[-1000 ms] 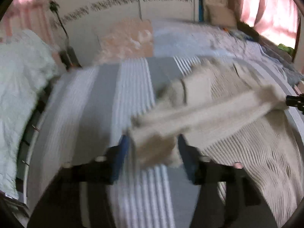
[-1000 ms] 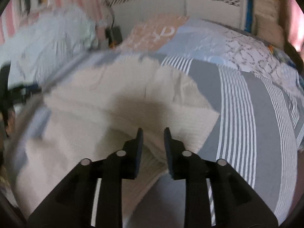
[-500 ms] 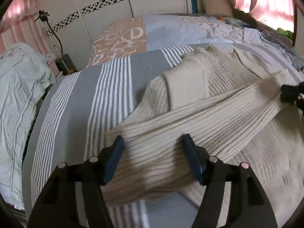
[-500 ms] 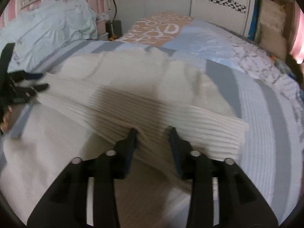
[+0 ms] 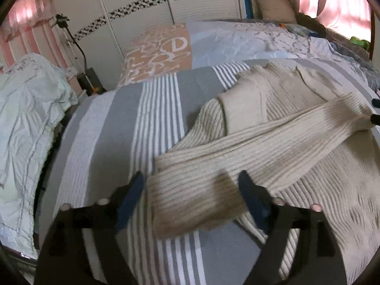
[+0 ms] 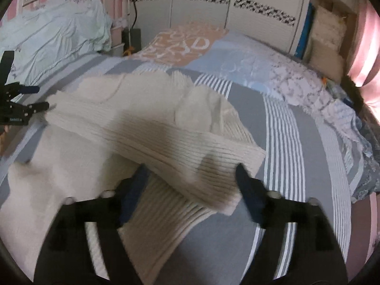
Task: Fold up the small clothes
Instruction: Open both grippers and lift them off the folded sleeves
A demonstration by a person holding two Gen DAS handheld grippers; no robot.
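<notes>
Where the grey-and-white striped bedspread (image 5: 152, 128) covers the bed, we find a cream ribbed knit sweater (image 5: 280, 109) spread flat, its body lying toward the right in the left wrist view and toward the left in the right wrist view. A folded band of the sweater (image 5: 249, 152) lies across the body as a long strip running from side to side. We note our left hand-held gripper (image 5: 191, 190) with its blue-padded fingers (image 5: 133, 194) spread wide, one on each side of the near end of the strip; the cloth lies between them but neither pad presses it. Our right hand-held gripper (image 6: 190, 182) stands likewise wide apart over the other end of the strip (image 6: 213, 166), fingers (image 6: 249, 190) clear of the knit, gripping nothing. Each gripper shows at the far edge of the other's view: the left one (image 6: 26, 99) at the strip's far end, the right one only as a dark tip. Beyond the sweater we record an orange lettered pillow (image 5: 161, 52), a pale blue patterned quilt (image 5: 249, 42) and, off to the left side, a rumpled pale green cover (image 5: 26, 109). White wardrobe doors (image 5: 166, 2) with a patterned band close the background.
</notes>
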